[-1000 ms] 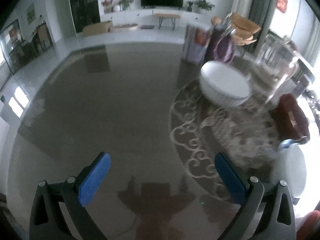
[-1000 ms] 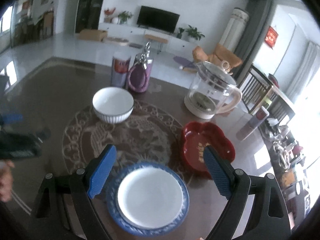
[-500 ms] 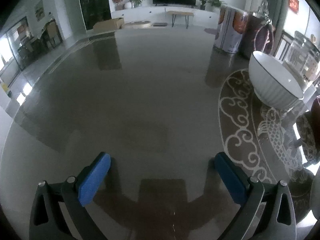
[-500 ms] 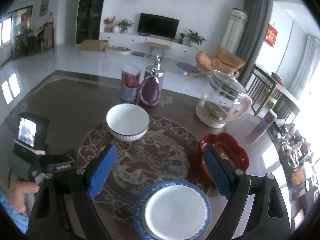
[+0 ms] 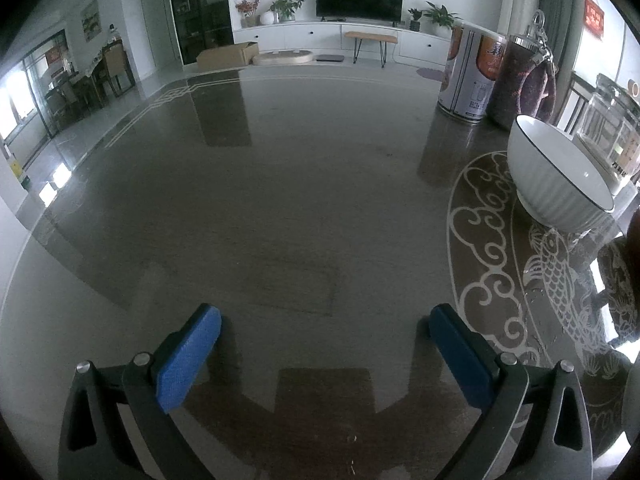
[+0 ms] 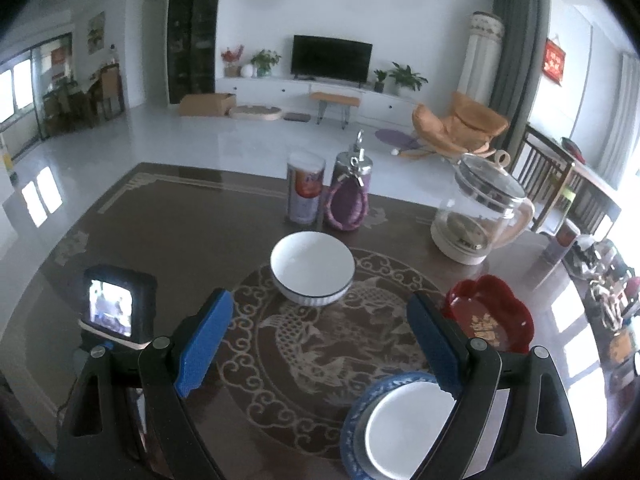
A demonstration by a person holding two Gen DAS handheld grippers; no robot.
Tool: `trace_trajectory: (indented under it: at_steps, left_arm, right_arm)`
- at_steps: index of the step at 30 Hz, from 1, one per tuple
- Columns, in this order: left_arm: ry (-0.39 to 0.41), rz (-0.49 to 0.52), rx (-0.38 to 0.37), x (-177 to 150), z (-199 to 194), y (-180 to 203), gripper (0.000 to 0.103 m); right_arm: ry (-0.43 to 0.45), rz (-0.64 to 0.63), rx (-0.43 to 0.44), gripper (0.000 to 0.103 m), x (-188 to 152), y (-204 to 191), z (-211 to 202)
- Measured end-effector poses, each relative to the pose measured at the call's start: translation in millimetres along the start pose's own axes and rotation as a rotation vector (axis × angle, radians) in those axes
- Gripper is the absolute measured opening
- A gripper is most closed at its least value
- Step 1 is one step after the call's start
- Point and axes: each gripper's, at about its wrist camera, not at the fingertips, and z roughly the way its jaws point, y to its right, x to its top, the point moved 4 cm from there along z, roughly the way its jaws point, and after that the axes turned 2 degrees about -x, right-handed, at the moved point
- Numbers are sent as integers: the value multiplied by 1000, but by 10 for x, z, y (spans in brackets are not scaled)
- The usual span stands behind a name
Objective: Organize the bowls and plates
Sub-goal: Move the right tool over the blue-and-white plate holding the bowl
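the white bowl (image 6: 312, 267) sits upright on the far part of the round patterned mat (image 6: 320, 344) in the middle of the table (image 6: 160, 216), and the blue-rimmed plate (image 6: 394, 424) lies flat toward the near edge, partly behind the right gripper's finger. they are well apart, nothing stacked, so the sorting looks hardly begun (my reading only). the red dish (image 6: 490, 318) rests just beside the mat, toward the right edge. behind the bowl a tin (image 6: 305, 193), a flask (image 6: 350, 196) and a glass kettle (image 6: 478, 216) stand along the far edge, likely parked clear of the working space.

the right gripper (image 6: 320, 340) hovers above the mat, tilted down toward the bowl, jaws wide apart and empty; bowl and plate both lie in easy reach.

the left gripper (image 5: 325, 354) is low over bare tabletop near the left edge, angled steeply down, its pads (image 5: 188, 356) spread wide with nothing between them, bowl (image 5: 560, 176) off to its right.
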Motion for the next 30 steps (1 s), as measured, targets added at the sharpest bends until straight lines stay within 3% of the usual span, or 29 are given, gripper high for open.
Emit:
trace_trajectory:
  at_steps: [8,14,23,30]
  left_arm:
    - [0,0,0,-5,1,3,103]
    - [0,0,0,-10,4,7,103]
    - [0,0,0,-11,2,7,103]
    - [0,0,-1,-4,-6,2,103]
  right_arm:
    - [-80,29,131,91,-168,-258,-45]
    - [-128,32,136,91,-356,-311,37]
    - [-127,30,104,91,-410,-158,70]
    - [-139,73,202,99,-462,-88,80]
